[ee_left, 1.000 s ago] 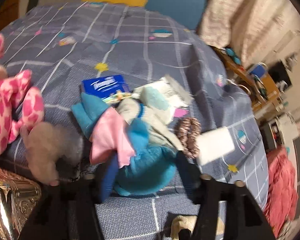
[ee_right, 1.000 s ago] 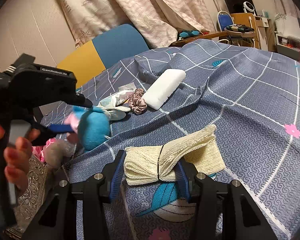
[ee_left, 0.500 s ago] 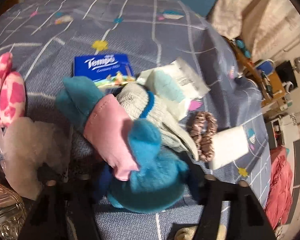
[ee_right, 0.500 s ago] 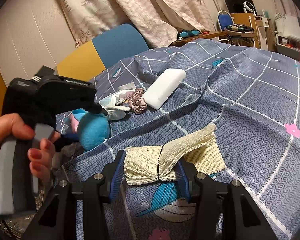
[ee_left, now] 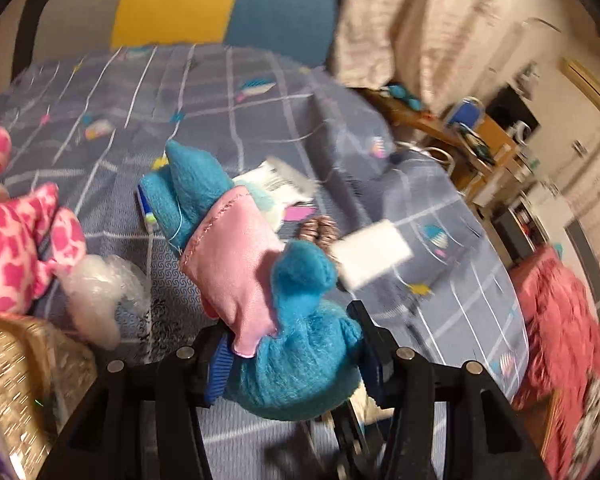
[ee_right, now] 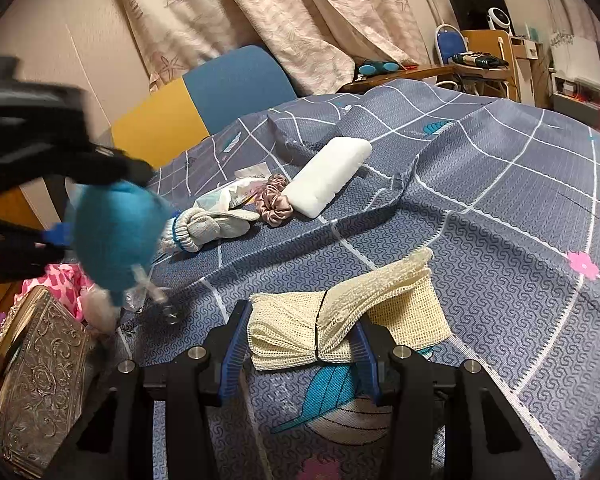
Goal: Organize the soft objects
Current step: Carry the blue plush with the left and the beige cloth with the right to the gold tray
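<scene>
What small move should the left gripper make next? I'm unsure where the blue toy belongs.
Probably carry the blue plush toy sideways to the pink plush. The left gripper already pinches it clear of the bedspread, its fingers just closing, and grouping plush seems sensible.

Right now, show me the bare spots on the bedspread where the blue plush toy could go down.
Bare bedspread lies right of the white foam block and the cream mesh cloth; more lies toward the blue and yellow headboard. It is crowded around the glove, scrunchie and packets, and by the pink toy.
</scene>
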`<state>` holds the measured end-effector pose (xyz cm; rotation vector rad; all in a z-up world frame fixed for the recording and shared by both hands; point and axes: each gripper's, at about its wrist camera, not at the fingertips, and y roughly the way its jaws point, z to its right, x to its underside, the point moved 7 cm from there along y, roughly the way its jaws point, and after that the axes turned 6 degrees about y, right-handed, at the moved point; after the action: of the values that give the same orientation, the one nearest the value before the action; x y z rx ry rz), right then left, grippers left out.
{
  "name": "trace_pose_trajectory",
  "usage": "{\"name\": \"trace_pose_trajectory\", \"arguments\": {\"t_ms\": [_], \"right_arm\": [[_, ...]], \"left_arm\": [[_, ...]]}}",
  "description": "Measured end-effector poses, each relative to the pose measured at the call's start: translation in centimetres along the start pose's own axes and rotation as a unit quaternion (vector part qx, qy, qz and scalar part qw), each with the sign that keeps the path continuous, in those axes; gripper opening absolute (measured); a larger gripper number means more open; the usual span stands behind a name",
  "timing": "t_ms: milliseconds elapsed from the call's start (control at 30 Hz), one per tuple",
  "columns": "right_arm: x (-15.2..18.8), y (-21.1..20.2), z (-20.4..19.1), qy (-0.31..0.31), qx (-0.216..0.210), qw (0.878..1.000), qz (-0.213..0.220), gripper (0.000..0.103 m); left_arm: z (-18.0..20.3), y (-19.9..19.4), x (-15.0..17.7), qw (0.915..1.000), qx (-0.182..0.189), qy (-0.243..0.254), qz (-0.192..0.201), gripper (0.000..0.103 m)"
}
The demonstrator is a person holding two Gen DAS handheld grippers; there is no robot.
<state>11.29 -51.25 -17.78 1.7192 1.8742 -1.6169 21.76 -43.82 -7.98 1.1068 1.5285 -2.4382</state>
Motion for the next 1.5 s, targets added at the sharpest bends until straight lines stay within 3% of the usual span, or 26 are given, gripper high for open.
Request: {"name": "trace_pose_trajectory", "arguments": {"t_ms": [133,433,700,933,1233,1500], "right_arm": [[0.0,0.0,0.0,-0.003,0.003,1.0,0.0,0.049],[0.0,0.0,-0.1,-0.008,0.01,1.0,0.0,0.049],[0.0,0.0,-0.2,-0.015,0.017,1.0,0.0,0.049],[0.0,0.0,-0.3,-0.023,0.027,0.999,0.0,0.049],[0.2,0.1,-0.7,-0.041,0.045,0.998,-0.003,0.049],[0.3,0.3,-1.5,-0.079,0.081,0.993,-0.019,0.049]], "left_arm": [[1.4,-3.4,1.3,0.9988,0.012,0.043,0.023,0.054],[2.1,-8.4,5.3,0.9945,0.029,0.095,0.033,0.054],[-0.6,-14.8,5.5,0.9901,0.015,0.106,0.09,0.054],[-6.2,-19.9,6.3,0.9884,-0.022,0.084,0.124,0.054],[-16.7,-24.1,9.5,0.9878,-0.071,0.006,0.138,0.054],[-25.7,-25.2,13.8,0.984,-0.13,-0.048,0.112,0.055]]}}
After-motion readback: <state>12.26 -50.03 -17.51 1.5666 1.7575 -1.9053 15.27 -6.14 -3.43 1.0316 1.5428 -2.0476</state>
